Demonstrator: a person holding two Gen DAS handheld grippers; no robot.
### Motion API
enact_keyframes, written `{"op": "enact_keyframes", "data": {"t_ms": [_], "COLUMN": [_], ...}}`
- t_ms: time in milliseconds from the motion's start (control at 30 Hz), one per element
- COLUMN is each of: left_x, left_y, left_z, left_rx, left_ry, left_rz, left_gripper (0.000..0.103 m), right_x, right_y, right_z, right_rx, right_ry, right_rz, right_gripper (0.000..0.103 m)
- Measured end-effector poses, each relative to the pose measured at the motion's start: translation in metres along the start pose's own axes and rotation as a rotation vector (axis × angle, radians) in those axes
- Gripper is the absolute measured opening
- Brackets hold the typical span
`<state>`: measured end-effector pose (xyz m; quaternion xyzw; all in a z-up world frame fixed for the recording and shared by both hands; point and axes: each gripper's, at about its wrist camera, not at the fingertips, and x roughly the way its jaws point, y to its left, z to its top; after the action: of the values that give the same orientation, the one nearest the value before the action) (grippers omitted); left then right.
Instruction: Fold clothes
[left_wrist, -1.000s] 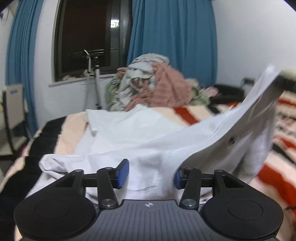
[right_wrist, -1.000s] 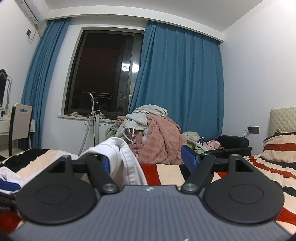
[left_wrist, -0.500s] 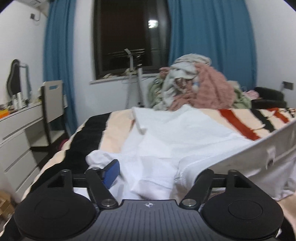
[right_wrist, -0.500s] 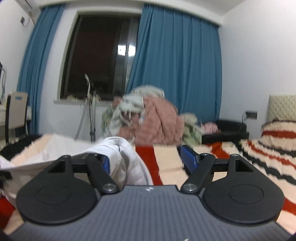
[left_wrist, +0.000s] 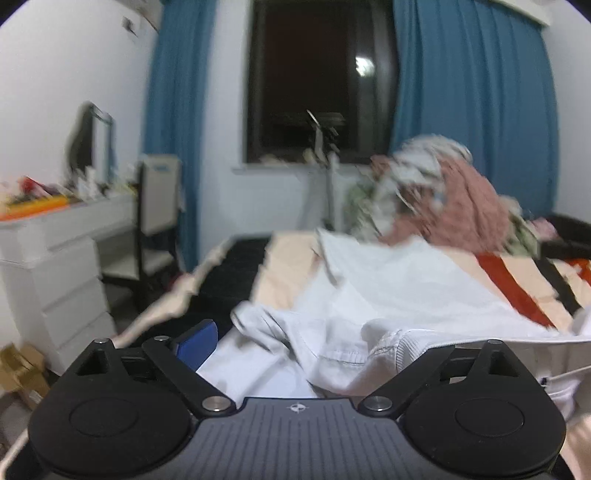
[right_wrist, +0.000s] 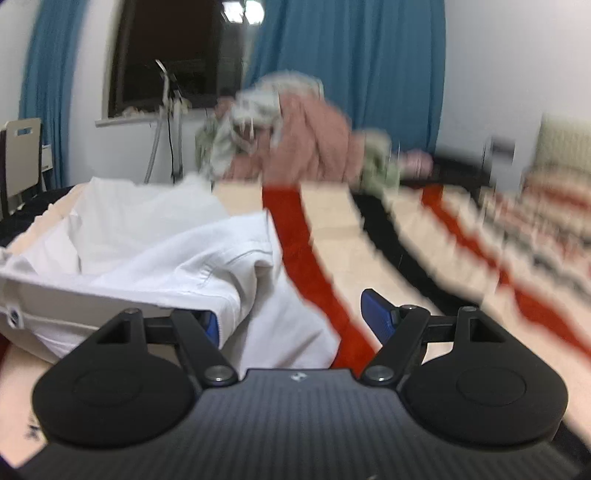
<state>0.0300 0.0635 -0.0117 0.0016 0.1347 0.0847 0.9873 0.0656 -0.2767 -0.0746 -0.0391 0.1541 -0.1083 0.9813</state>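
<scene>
A white garment (left_wrist: 388, 291) lies spread and rumpled on the striped bed cover (left_wrist: 517, 280). My left gripper (left_wrist: 314, 347) hovers at its near edge with its jaws opening wide. The left blue pad (left_wrist: 195, 341) is bare, and a ribbed fold of the garment lies over the right finger, hiding its pad. In the right wrist view the white garment (right_wrist: 166, 251) drapes over the left finger of my right gripper (right_wrist: 293, 321), whose jaws stand wide apart. Its right pad (right_wrist: 376, 314) is free above the bed cover (right_wrist: 406, 240).
A heap of pink and pale clothes (left_wrist: 443, 192) sits at the far end of the bed, below the window and blue curtains. A white dresser (left_wrist: 55, 258) and a chair (left_wrist: 159, 206) stand left of the bed. Both views are motion-blurred.
The left jaws have spread and let the garment's edge slip free while that view swung left toward the dresser. The right gripper has sunk toward the bed, with the cloth still over its left finger.
</scene>
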Motion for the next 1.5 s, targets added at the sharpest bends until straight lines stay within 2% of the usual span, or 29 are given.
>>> {"op": "enact_keyframes", "data": {"t_ms": [100, 200, 300, 433, 600, 767, 933, 967, 1067, 1200, 1333, 1500], "left_x": [-0.029, -0.06, -0.093, -0.14, -0.202, -0.264, -0.304, -0.305, -0.286, -0.228, -0.136, 0.018], "left_y": [0.011, 0.022, 0.027, 0.029, 0.032, 0.03, 0.009, 0.003, -0.018, -0.048, -0.084, -0.133], "left_z": [0.01, 0.024, 0.055, 0.12, 0.226, 0.329, 0.411, 0.421, 0.434, 0.415, 0.371, 0.32], "left_rx": [-0.101, -0.218, -0.27, -0.304, -0.297, -0.263, -0.146, -0.129, -0.111, -0.088, -0.069, -0.044], "left_ry": [-0.088, -0.172, -0.279, -0.439, -0.636, -0.761, -0.853, -0.857, -0.8, -0.648, -0.486, -0.295], "left_rz": [0.039, 0.051, 0.044, 0.025, 0.014, -0.021, -0.019, -0.015, -0.027, -0.078, -0.115, -0.115], "left_gripper": [0.099, 0.099, 0.099, 0.099, 0.099, 0.1, 0.101, 0.102, 0.102, 0.103, 0.103, 0.103], "right_x": [-0.033, -0.063, -0.092, -0.125, -0.176, -0.231, -0.274, -0.276, -0.266, -0.216, -0.136, -0.012], "right_y": [0.0, -0.008, -0.017, -0.037, -0.064, -0.095, -0.117, -0.121, -0.13, -0.126, -0.114, -0.078], "right_z": [0.008, 0.024, 0.05, 0.113, 0.204, 0.306, 0.399, 0.412, 0.441, 0.437, 0.403, 0.354], "right_rx": [0.011, 0.095, 0.141, 0.195, 0.288, 0.337, 0.298, 0.288, 0.259, 0.218, 0.192, 0.136], "right_ry": [-0.17, -0.284, -0.397, -0.496, -0.628, -0.738, -0.805, -0.813, -0.794, -0.674, -0.505, -0.36], "right_rz": [-0.01, 0.008, 0.011, 0.057, 0.127, 0.209, 0.171, 0.16, 0.142, 0.139, 0.145, 0.114], "right_gripper": [0.074, 0.076, 0.08, 0.08, 0.08, 0.08, 0.082, 0.083, 0.085, 0.085, 0.085, 0.085]}}
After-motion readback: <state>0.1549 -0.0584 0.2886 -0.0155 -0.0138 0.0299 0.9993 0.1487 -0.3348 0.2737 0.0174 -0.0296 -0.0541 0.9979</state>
